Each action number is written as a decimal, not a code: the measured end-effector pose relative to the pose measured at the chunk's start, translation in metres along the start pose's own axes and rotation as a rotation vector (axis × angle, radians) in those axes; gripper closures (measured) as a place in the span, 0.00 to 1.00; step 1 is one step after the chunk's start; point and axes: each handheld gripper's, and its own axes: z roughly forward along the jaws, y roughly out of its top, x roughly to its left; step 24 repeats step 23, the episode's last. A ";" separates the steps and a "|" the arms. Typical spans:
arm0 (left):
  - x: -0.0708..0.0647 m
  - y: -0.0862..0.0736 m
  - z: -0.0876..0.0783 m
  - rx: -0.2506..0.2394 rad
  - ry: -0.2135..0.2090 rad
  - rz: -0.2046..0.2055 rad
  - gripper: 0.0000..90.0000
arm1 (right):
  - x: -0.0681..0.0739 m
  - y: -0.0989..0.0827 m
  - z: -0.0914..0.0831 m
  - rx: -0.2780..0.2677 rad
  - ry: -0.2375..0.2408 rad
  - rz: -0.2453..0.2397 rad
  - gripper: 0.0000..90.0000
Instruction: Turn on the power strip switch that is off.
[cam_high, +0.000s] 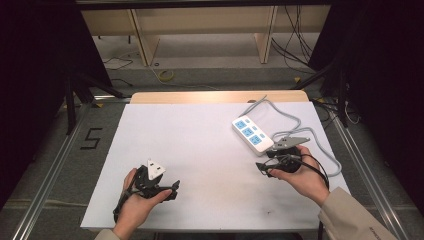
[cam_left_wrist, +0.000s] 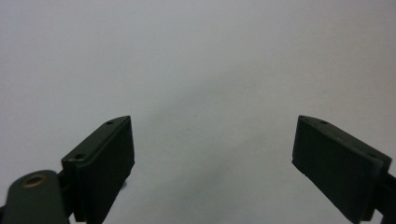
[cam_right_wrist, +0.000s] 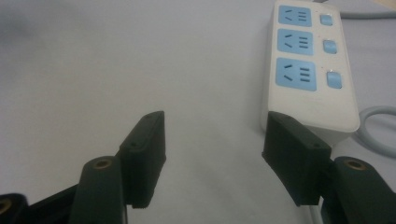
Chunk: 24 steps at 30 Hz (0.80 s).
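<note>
R gripper jaws apart, nothing btwn, just beside white plastic power strip w/ blue sockets, maybe touching; L gripper apart over white tabletop.

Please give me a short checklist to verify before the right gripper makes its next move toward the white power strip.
1. Right gripper jaws open, nothing between them: ok.
2. Power strip lies flat on the white table, sockets up: ok.
3. Strip centred between the jaws: not ok; it sits off to one side, by one jaw.
4. Grey cable away from the jaws: ok.
5. Left gripper open, holding nothing: ok.
6. Switch positions: cannot tell.
</note>
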 end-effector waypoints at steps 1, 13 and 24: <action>0.000 0.000 0.000 0.000 -0.001 -0.001 0.14 | 0.001 -0.003 -0.002 -0.006 0.003 -0.001 0.43; -0.001 0.001 -0.002 -0.004 -0.003 0.010 0.14 | 0.008 -0.037 -0.025 -0.078 0.010 0.012 0.41; -0.004 0.002 -0.001 -0.006 -0.024 0.004 0.14 | 0.002 -0.043 -0.031 -0.093 -0.002 0.031 0.40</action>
